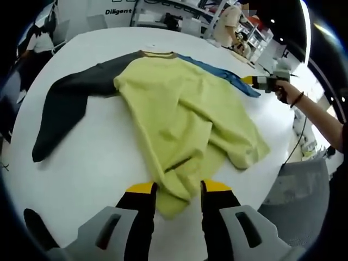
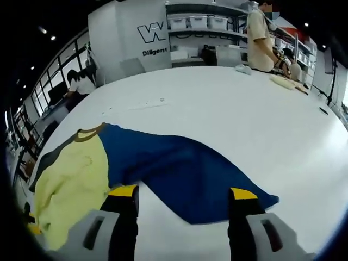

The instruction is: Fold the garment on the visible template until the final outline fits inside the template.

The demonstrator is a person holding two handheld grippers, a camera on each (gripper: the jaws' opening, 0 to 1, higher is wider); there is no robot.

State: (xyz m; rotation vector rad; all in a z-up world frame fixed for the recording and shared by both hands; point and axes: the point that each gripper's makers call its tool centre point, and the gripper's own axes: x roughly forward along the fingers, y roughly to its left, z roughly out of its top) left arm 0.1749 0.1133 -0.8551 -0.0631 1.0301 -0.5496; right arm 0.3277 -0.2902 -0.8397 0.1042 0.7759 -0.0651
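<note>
Soft, limp shirt should drape; both grippers gape empty, best pinching hem and blue sleeve.

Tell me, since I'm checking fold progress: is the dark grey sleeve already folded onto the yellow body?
No; the dark grey sleeve lies spread flat on the white table, extending away from the yellow body.
</note>
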